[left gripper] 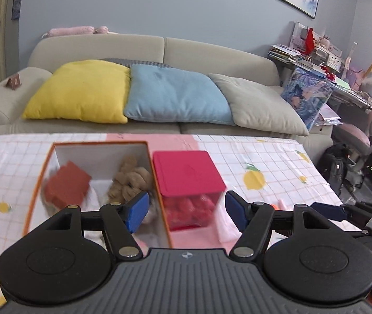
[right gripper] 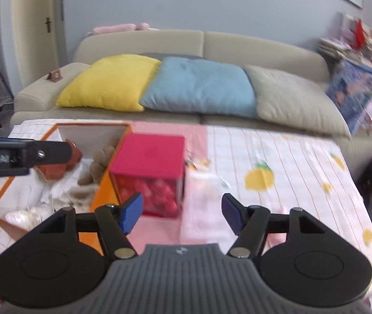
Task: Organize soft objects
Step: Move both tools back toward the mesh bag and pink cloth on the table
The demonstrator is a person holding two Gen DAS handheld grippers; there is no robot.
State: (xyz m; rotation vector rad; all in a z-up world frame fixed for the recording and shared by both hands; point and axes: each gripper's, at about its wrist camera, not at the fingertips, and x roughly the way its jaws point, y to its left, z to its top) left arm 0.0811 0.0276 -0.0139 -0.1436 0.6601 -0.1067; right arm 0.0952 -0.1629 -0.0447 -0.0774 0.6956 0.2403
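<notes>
Your left gripper (left gripper: 187, 213) and right gripper (right gripper: 182, 213) both hang with jaws spread wide, gripping nothing, above the checked tablecloth (left gripper: 264, 157). The orange-rimmed box (left gripper: 42, 175) holds a knobbly brown plush (left gripper: 129, 180) and a rust-red block (left gripper: 66, 185), blurred. Beside it stands a clear tub (right gripper: 149, 191) with a smooth pink lid (left gripper: 187, 171); its red contents are hard to make out

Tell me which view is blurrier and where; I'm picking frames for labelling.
Right wrist view: more motion blur, worst at the right edge over the shelf and the tablecloth. Left wrist view: sofa sharp, only the orange box contents smeared. Both bend straight lines, fisheye.
</notes>
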